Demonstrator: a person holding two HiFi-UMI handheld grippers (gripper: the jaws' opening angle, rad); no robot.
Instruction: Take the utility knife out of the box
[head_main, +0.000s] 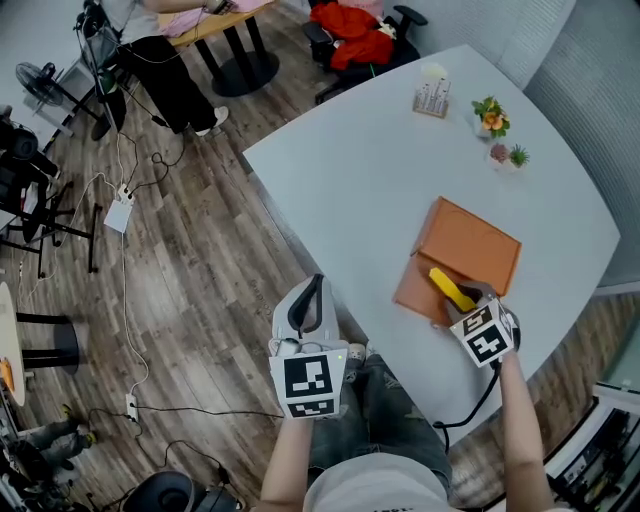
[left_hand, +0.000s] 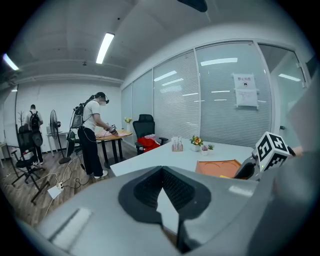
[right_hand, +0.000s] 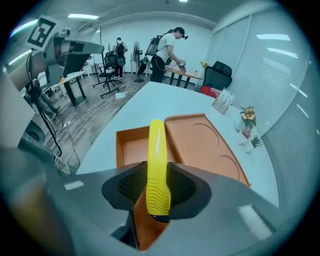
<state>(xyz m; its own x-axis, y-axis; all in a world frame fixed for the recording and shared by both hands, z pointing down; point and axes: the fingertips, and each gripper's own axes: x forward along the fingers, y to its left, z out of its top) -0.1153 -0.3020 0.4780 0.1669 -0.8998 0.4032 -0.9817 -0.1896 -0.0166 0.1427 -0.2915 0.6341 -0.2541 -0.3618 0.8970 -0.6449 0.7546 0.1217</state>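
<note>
Two grippers: my right gripper (head_main: 465, 305) is over the box (head_main: 415, 290); my left gripper (head_main: 308, 300) hangs well apart, off the counter (head_main: 380, 170) edge.
Right jaws: narrow, clamped on the yellow knife (right_hand: 156, 165) at its ribbed end.
Knife axis: along my jaws, far end pointing away over the open box.
Left jaws: together, empty.
Next: I judge a lift clear of the box.

The head view looks steeply down on the white table (head_main: 380, 170) and wooden floor (head_main: 200, 280), the left gripper view faces nearly level across the room, and the right gripper view tilts down close over the orange box (right_hand: 130, 147) (which all three share).
</note>
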